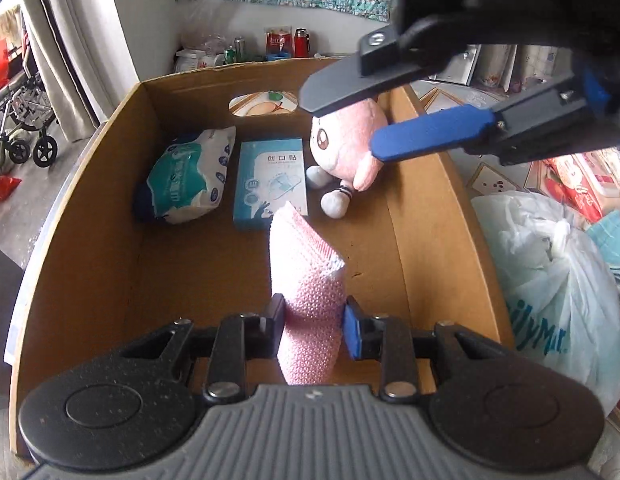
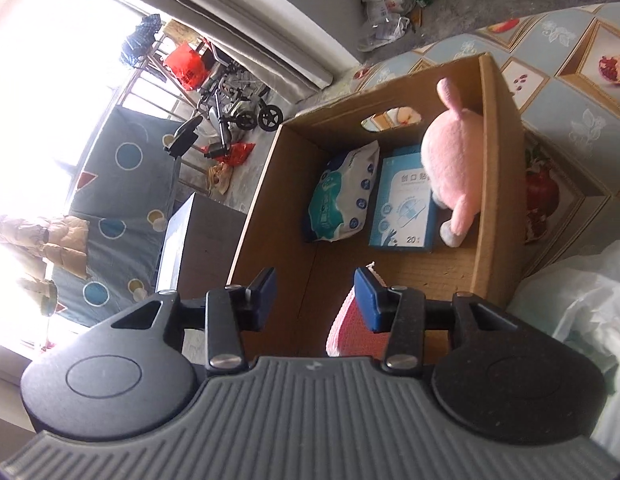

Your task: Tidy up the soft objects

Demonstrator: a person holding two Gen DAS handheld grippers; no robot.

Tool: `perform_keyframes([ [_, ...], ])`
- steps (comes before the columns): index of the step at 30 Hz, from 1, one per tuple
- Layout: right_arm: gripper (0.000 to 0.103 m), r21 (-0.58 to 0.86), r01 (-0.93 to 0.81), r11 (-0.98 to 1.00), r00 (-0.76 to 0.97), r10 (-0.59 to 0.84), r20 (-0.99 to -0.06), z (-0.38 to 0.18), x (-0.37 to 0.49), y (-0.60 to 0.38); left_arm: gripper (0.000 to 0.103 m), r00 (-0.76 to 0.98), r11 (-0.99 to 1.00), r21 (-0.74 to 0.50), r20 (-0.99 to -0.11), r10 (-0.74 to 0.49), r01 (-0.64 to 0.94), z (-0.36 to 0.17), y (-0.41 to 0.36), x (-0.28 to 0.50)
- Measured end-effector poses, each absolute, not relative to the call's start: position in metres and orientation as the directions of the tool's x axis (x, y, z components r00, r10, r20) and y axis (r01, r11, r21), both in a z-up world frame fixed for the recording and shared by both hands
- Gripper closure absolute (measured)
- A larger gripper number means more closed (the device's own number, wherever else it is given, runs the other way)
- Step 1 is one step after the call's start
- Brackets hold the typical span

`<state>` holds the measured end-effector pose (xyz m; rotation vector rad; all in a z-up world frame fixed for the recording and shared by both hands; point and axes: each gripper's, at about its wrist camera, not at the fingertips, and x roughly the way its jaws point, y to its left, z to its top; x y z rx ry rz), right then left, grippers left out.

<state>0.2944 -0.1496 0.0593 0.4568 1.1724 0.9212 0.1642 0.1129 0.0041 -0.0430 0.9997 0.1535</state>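
Note:
My left gripper is shut on a folded pink textured cloth and holds it over the open cardboard box. Inside the box lie a pink plush rabbit, a blue bandage box and a white-green tissue pack. My right gripper is open and empty, above the plush rabbit at the box's far right. In the right wrist view the right gripper is open above the box, with the plush rabbit, bandage box, tissue pack and pink cloth below.
A white plastic bag lies right of the box on the patterned tablecloth. Snack packets sit beyond it. Bottles and cans stand by the far wall. A wheelchair stands on the floor at left.

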Motion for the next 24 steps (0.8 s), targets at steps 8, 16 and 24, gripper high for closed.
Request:
perform_keyframes([
  [8, 0.057, 0.737, -0.327, 0.592, 0.155, 0.802, -0.576, 0.045, 0.306, -0.199, 0.057, 0.491, 0.981, -0.142, -0.869, -0.058, -0.135, -0.002, 0.109, 0.202],
  [16, 0.056, 0.751, -0.313, 0.581, 0.175, 0.813, -0.556, 0.042, 0.301, -0.223, 0.052, 0.482, 0.947, -0.209, -0.874, -0.069, -0.244, -0.009, 0.137, 0.195],
  [24, 0.055, 0.759, -0.334, 0.559, 0.168, 0.827, -0.536, 0.049, 0.293, -0.219, 0.056, 0.370, 0.900, -0.217, -0.926, -0.068, -0.378, -0.031, 0.179, 0.193],
])
